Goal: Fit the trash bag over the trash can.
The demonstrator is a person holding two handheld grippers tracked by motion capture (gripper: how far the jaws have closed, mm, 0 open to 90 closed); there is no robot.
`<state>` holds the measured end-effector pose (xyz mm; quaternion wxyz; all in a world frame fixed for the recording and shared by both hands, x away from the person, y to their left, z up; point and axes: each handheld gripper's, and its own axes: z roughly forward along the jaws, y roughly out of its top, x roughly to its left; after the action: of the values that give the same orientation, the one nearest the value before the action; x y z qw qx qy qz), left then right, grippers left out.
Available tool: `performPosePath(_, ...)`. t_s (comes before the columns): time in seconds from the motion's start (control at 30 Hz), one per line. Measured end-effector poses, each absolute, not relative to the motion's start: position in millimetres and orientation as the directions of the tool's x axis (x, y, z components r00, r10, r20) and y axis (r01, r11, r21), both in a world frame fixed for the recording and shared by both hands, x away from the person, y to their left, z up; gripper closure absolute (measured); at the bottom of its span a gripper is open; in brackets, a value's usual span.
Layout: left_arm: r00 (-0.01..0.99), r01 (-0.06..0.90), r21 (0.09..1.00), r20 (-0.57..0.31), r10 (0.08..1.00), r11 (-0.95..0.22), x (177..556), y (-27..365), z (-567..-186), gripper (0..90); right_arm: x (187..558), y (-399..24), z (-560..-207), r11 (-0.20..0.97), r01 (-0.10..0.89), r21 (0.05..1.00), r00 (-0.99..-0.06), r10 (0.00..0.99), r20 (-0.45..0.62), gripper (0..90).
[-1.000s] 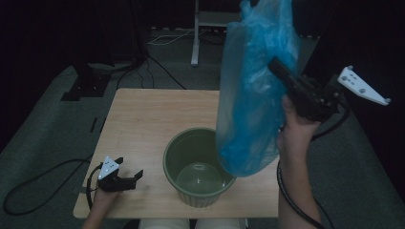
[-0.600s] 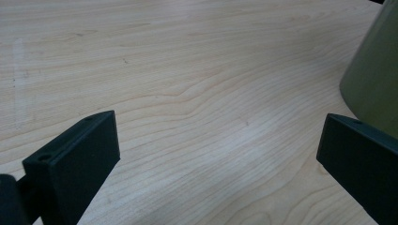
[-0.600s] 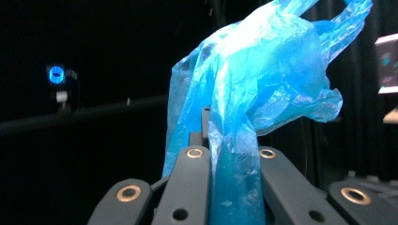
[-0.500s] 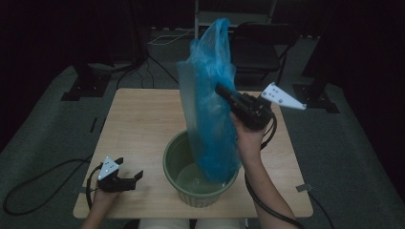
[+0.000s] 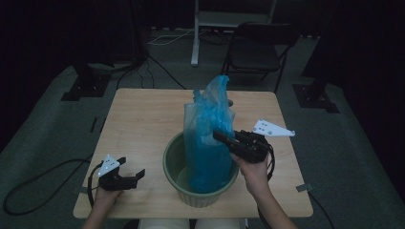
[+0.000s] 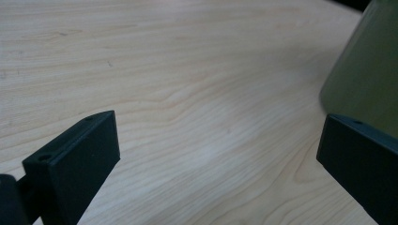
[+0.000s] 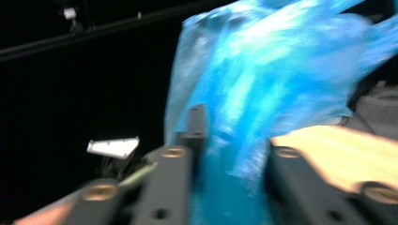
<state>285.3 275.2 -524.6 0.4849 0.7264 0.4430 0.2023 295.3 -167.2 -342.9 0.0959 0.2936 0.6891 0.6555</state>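
A crumpled blue plastic bag (image 5: pixel 210 138) stands upright in the green bowl (image 5: pixel 173 157) at the table's front middle, its top rising well above the rim. My right gripper (image 5: pixel 218 137) comes in from the right at the bag's side. Its jaws have just been opening, and in the right gripper view the bag (image 7: pixel 263 84) hangs loosely between them, right gripper (image 7: pixel 230 187) open. My left gripper (image 5: pixel 131 174) rests open on the table's front left, nothing between its fingers. The left gripper view has the left gripper (image 6: pixel 216 159) over bare wood, the bowl's wall (image 6: pixel 366 70) at right.
The wooden table (image 5: pixel 143 124) is bare around the bowl. A dark chair (image 5: pixel 258 52) and a white stand post (image 5: pixel 196 33) are on the floor behind the table. Cables trail on the floor at left.
My right hand came down and to the left with the bag, whose bottom now sits in the bowl. The right jaws have parted. The left gripper has not moved.
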Motion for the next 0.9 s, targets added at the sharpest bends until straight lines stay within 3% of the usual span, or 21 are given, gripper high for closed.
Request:
performPosePath(0.1,0.514,0.456,0.882,-0.151,0.844,-0.120,285,274,-518,0.2,293,-169,-351,0.020,0.307,0.951,-0.796,0.554,0.245,61.6)
performPosePath(0.27,0.541,0.490,0.852,-0.131,0.831,-0.184,283,265,-491,0.2,297,-174,-360,0.063,0.364,0.929,-0.783,0.562,0.268,63.7)
performPosePath(0.5,0.593,0.481,0.835,-0.086,0.801,-0.267,286,242,-446,0.2,299,-161,-365,0.134,0.378,0.916,-0.807,0.533,0.256,82.9)
performPosePath(0.9,0.664,0.387,0.881,-0.063,0.745,-0.271,300,204,-371,0.3,292,-147,-369,0.198,0.362,0.911,-0.833,0.507,0.220,86.6)
